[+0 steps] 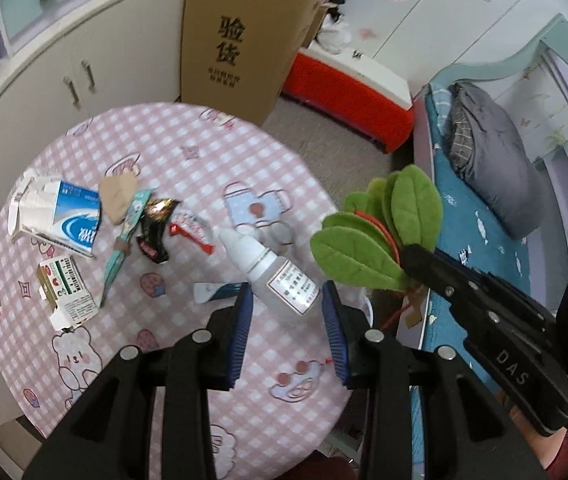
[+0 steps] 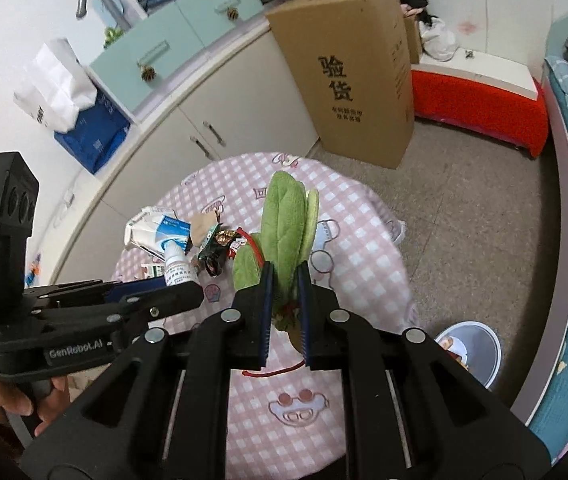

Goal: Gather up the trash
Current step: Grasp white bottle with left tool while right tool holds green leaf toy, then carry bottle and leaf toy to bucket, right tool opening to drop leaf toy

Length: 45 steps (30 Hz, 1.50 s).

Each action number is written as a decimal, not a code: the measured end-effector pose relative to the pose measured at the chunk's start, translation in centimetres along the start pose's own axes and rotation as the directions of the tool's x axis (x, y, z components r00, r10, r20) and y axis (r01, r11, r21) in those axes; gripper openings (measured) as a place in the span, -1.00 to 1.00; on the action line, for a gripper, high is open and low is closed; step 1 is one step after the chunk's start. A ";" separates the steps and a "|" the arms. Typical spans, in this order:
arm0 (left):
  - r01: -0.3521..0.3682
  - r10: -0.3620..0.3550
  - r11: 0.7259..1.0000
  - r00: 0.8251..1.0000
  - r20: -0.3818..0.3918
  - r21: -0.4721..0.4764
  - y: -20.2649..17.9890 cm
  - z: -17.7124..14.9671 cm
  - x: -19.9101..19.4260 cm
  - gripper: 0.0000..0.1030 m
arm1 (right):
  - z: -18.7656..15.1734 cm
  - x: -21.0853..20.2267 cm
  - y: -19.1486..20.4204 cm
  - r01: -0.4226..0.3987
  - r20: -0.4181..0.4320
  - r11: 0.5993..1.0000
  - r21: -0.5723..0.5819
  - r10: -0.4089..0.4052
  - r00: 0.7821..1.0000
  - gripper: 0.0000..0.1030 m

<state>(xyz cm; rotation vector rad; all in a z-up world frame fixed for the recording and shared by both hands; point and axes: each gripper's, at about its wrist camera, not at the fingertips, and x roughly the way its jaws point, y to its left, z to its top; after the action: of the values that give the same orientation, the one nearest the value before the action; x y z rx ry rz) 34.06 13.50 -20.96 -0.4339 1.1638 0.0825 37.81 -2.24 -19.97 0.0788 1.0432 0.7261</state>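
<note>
My left gripper [image 1: 288, 300] is shut on the base of a white plastic dropper bottle [image 1: 271, 272], held above the pink checked table [image 1: 243, 152]. My right gripper [image 2: 284, 280] is shut on the stem of a green felt leaf bunch [image 2: 288, 224] with a red string, also lifted over the table. On the table's left lie a blue-and-white carton [image 1: 71, 216], a small green-and-white box [image 1: 67, 288], a teal wrapper [image 1: 123, 240], a black wrapper [image 1: 155, 236], a red-and-white wrapper [image 1: 191, 228] and a small tube [image 1: 215, 292].
A pale round bin [image 2: 472, 352] stands on the floor right of the table, with something in it. Behind the table are a tall cardboard box [image 1: 239, 32], white cabinets [image 1: 83, 80] and a red bench [image 1: 348, 92]. A bed [image 1: 484, 240] runs along the right.
</note>
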 end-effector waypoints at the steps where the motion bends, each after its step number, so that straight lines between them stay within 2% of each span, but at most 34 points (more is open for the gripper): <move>1: 0.004 -0.004 1.000 1.000 0.011 0.011 -0.9 -0.1 -0.5 -0.33 | -0.2 -0.7 -0.2 0.002 0.009 1.000 0.004 -0.002 1.000 -0.77; 9: 0.055 -0.060 0.992 0.997 0.042 0.110 -8.6 -1.0 -1.8 -0.33 | -2.1 -8.4 -6.3 0.054 0.094 0.995 0.086 -0.062 0.994 -0.77; 17: 0.100 -0.105 0.971 0.994 0.010 0.217 -16.3 -2.3 -0.3 -0.33 | -5.4 -13.6 -13.1 0.126 0.122 0.970 0.208 -0.153 0.981 -0.77; 25: 0.173 -0.165 0.947 0.985 -0.053 0.269 -22.0 -3.3 2.0 -0.33 | -8.1 -16.1 -17.6 0.174 0.110 0.940 0.293 -0.214 0.971 -0.77; 33: 0.188 -0.163 0.932 0.981 -0.105 0.310 -25.4 -3.5 4.5 -0.33 | -9.1 -16.8 -20.4 0.197 0.098 0.921 0.336 -0.242 0.965 -0.76; 36: 0.188 -0.156 0.927 0.980 -0.121 0.324 -26.3 -3.4 5.2 -0.33 | -8.9 -16.5 -20.8 0.212 0.098 0.915 0.344 -0.259 0.961 -0.65; 40: 0.189 -0.149 0.922 0.979 -0.140 0.338 -27.1 -3.3 5.9 -0.33 | -9.1 -15.9 -21.9 0.242 0.077 0.898 0.367 -0.288 0.955 0.01; 45: 0.189 -0.142 0.917 0.978 -0.156 0.351 -27.9 -3.5 6.7 -0.33 | -9.5 -16.8 -22.6 0.241 0.086 0.891 0.386 -0.295 0.952 0.01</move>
<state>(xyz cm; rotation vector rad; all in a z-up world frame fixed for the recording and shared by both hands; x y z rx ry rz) 41.66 -14.41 -20.08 -0.2074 1.2316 -0.3111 36.67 -31.95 -21.02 0.3040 1.0179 0.2589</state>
